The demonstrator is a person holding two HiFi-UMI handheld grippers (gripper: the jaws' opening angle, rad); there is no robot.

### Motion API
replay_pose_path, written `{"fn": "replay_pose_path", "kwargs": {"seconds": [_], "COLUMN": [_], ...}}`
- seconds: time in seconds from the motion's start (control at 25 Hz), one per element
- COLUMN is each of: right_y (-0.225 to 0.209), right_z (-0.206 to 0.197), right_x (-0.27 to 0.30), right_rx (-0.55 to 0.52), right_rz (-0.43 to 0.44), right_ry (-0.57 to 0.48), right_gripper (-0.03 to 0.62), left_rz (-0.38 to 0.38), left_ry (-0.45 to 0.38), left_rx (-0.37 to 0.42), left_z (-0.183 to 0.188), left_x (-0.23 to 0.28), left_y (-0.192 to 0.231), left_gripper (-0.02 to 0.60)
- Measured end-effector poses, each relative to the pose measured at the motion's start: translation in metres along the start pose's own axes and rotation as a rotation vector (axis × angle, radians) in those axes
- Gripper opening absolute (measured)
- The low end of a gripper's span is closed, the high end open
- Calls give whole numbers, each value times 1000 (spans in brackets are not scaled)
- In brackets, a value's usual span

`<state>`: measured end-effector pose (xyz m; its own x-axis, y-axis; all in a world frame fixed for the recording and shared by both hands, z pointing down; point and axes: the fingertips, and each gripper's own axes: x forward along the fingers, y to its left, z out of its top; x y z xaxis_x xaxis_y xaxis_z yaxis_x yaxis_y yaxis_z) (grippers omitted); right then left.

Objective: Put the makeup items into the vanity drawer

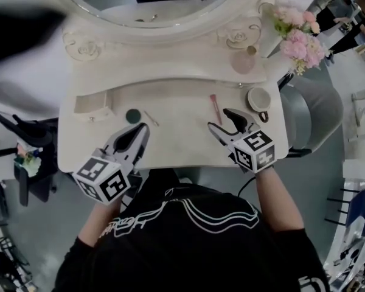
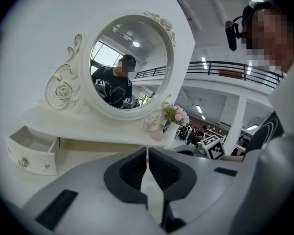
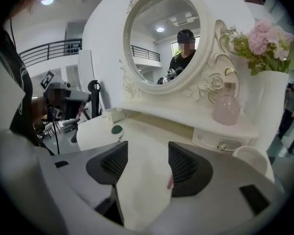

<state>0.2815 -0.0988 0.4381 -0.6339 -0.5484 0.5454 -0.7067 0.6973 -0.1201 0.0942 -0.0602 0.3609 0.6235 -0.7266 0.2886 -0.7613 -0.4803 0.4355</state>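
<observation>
While nothing is gripped yet, left tongs (image 1: 143,127): clenched on empty air, tips over the surface (image 1: 182,146), near the green compact (image 1: 132,115).
Right tongs (image 1: 221,119): released, spread wide, empty, tips just beside the pink stick (image 1: 214,107).
Drawer (image 1: 92,105): pulled open at the left and apparently empty, well apart from the pink stick.
Items: green compact, thin pale stick (image 1: 151,118), pink stick and white round case (image 1: 259,98) all lie on the surface, outside the drawer.
Risk, pinch: the pink stick is slim and lies flat, so an off-centre squeeze could roll or flick it away.
Risk, carry: the drawer is a long reach across, and a loose hold could drop the stick.
Risk, left side: clenched tips lowered unopened could shove the green compact.
</observation>
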Motion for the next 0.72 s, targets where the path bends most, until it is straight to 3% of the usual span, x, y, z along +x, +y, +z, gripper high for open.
{"fn": "replay_pose_path", "kwargs": {"seconds": [0.72], "right_y": [-66], "right_z": [-59], "right_x": [72], "right_rx": [57], "right_rz": [-138], "right_ry": [219], "right_gripper": [228], "left_rz": [76], "left_ry": [77], "left_rx": [-8], "left_z": [-3], "left_x": [39], "left_y": [77], "left_gripper": [32]}}
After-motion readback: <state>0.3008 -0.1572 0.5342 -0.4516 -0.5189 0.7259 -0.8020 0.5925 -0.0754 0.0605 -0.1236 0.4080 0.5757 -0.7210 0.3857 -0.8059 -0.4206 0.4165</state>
